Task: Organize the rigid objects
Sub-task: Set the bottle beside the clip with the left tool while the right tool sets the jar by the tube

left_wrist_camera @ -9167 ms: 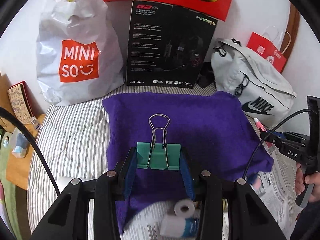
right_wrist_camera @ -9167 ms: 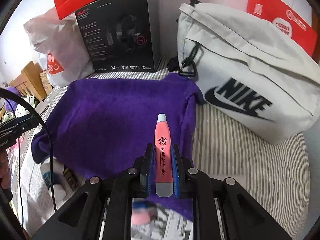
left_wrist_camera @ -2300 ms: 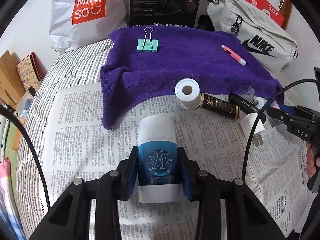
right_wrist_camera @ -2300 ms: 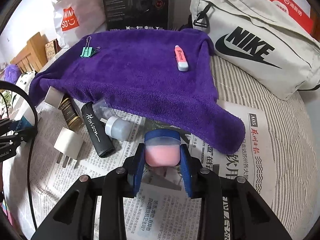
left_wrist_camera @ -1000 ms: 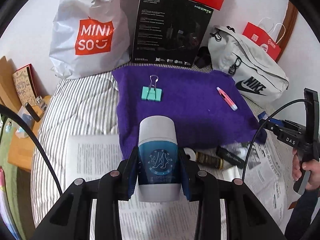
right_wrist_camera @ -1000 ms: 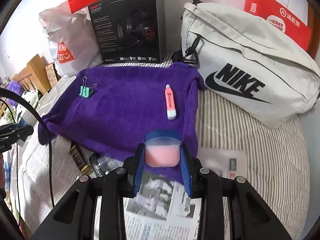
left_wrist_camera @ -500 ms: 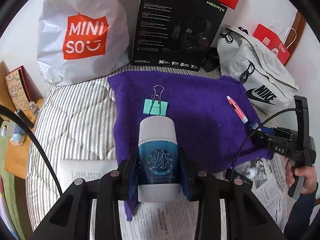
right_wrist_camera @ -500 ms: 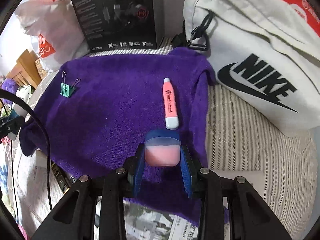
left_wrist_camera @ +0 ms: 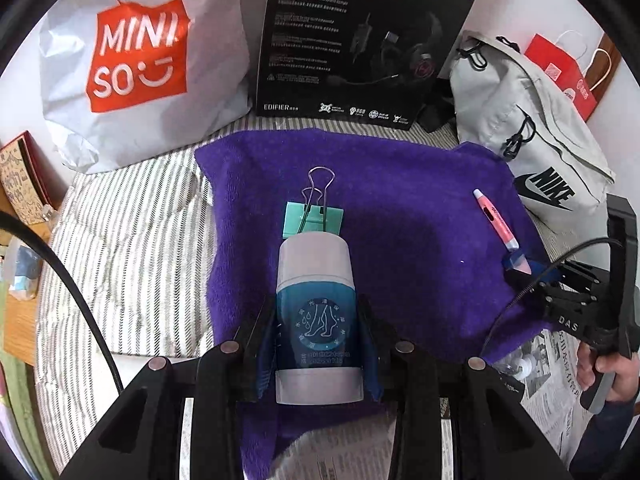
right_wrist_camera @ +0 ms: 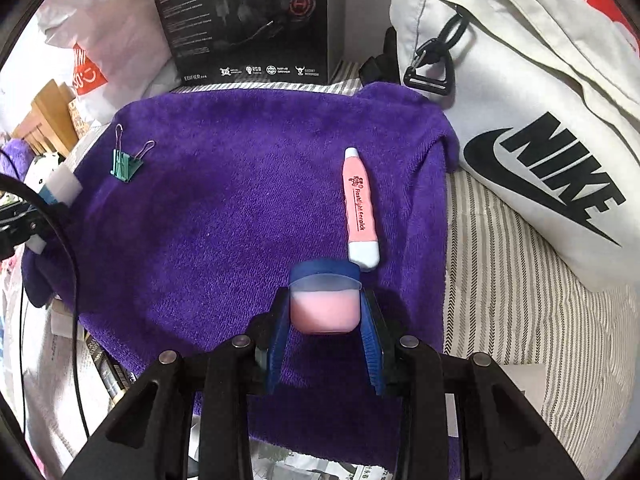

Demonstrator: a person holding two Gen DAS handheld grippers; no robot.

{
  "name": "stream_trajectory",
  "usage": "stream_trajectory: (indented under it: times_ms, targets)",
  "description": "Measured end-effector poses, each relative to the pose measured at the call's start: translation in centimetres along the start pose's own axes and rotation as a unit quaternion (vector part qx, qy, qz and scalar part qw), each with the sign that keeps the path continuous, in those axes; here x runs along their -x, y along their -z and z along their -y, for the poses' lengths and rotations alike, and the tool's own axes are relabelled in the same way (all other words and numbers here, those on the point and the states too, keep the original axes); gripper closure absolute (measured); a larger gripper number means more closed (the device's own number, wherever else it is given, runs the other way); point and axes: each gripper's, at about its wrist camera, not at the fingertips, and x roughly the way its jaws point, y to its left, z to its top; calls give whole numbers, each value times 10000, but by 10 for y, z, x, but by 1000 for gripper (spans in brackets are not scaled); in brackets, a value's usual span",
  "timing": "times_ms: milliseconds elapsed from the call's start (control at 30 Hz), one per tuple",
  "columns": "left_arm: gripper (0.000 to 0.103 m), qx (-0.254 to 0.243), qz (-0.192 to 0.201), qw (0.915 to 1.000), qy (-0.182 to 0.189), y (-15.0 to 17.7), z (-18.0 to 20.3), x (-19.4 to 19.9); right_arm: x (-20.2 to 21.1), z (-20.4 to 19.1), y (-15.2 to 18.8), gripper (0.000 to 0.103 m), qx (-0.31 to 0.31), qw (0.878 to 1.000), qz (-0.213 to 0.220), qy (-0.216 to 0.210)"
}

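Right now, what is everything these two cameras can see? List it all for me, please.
Towel: 1, purple, spread on the striped bedding.
Binder clip: 1, green, on the towel's left part.
Flashlight earpick: 1, pink, on the towel's right part.
Bottle: 1, white and blue, held in the left gripper.
Small jar: 1, pink with clear lid, held in the right gripper.
Miniso bag: 1, white and orange, back left.
Headset box: 1, black, back middle.
Nike bag: 1, pale grey, back right.
Newspaper: under the towel's near edge.
Left gripper: black, blue pads, shut.
Right gripper: black, blue pads, shut.
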Motion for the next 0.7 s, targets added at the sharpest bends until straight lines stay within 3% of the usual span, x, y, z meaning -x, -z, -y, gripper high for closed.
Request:
stream_trajectory:
  times_ms: [233,300,367,700]
  targets:
    - [69,6,-88,10000,-36,-1,3,-19,1,-2,2,64,132,9999,33,-21]
    - [69,-31,-112,9999,-7,1,6,-25,3,-4,3,49,177,9996,66,-205]
    - [69,-59,-151,9999,-51,2,10,-31,10,-6,6,42,195,9995,207,-162]
    - [68,-258,-188,9990,-327,4,16,-44,53,4,17,41,-62,9986,525,-74]
